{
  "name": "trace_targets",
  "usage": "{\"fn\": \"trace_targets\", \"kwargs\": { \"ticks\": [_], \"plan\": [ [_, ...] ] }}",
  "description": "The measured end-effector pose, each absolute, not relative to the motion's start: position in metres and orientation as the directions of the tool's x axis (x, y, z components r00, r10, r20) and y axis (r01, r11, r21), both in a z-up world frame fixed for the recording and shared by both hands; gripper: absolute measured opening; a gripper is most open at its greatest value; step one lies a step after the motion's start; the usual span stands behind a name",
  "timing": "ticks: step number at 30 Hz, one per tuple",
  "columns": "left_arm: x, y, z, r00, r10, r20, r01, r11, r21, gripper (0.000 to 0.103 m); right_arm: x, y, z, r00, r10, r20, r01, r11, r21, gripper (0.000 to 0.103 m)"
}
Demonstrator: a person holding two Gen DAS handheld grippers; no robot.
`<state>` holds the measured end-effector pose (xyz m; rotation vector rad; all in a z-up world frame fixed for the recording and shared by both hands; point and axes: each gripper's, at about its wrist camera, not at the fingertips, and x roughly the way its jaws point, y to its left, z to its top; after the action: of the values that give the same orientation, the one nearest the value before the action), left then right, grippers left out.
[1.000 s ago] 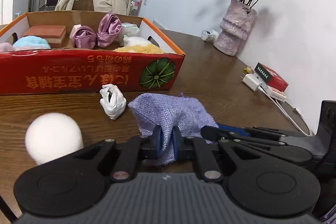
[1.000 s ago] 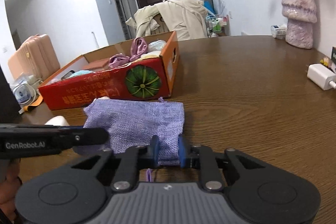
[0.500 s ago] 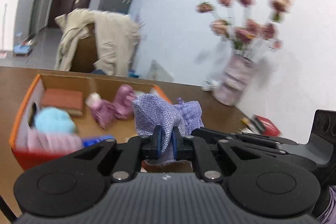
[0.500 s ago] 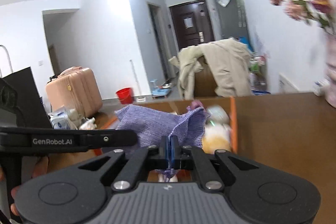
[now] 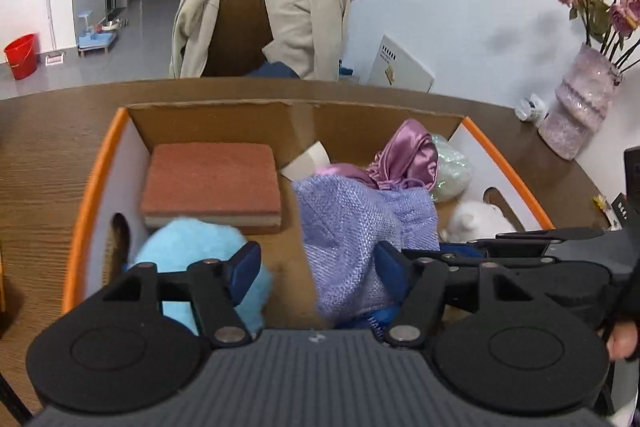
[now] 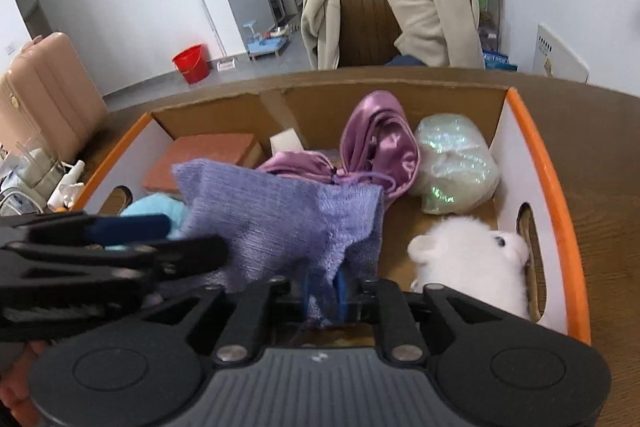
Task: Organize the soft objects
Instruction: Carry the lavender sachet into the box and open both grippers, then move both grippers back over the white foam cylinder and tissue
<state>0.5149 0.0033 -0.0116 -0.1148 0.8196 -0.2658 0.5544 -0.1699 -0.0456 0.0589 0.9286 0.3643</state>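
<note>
Lilac pouch [image 6: 288, 223] suspended over the cardboard box [image 6: 560, 187].
Right tongs [image 6: 325, 293] pinch its edge for release inside; left tongs [image 5: 316, 263] gape empty.

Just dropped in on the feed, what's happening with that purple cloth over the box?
A person is working two handheld tongs over the cardboard box. The right tongs are shut on the lavender pouch, which hangs over the middle of the box. The left tongs are open, with the pouch just beside them. In the box lie a blue fluffy ball, a reddish sponge block, a purple satin bag and a white plush toy.
</note>
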Motion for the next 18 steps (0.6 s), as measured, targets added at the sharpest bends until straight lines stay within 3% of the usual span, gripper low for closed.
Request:
{"fn": "trace_targets", "kwargs": {
  "ticks": [1, 3, 5, 8, 12, 18],
  "plan": [
    [0.511, 0.005, -0.005, 0.665, -0.267, -0.698, 0.183, 0.964, -0.195, 0.068, 0.552, -0.170, -0.040, 0.553, 0.321, -0.769, -0.285, 0.940, 0.187, 0.020],
    [0.506, 0.007, 0.007, 0.692, -0.250, -0.677, 0.181, 0.968, -0.172, 0.072, 0.545, -0.174, -0.029, 0.585, 0.310, -0.749, -0.283, 0.944, 0.169, 0.039],
    [0.495, 0.012, 0.024, 0.720, -0.237, -0.652, 0.178, 0.971, -0.157, 0.073, 0.534, -0.182, -0.013, 0.615, 0.317, -0.722, -0.288, 0.943, 0.169, 0.046],
    [0.477, 0.018, 0.048, 0.757, -0.208, -0.620, 0.158, 0.978, -0.135, 0.075, 0.519, -0.199, 0.013, 0.655, 0.316, -0.687, -0.281, 0.945, 0.167, 0.048],
    [0.434, 0.027, 0.072, 0.812, -0.165, -0.559, 0.134, 0.986, -0.095, 0.081, 0.484, -0.224, 0.043, 0.711, 0.319, -0.627, -0.278, 0.946, 0.165, 0.060],
    [0.373, 0.028, 0.090, 0.851, -0.124, -0.510, 0.105, 0.992, -0.066, 0.083, 0.433, -0.249, 0.069, 0.765, 0.314, -0.563, -0.278, 0.948, 0.152, 0.065]
  ]
}}
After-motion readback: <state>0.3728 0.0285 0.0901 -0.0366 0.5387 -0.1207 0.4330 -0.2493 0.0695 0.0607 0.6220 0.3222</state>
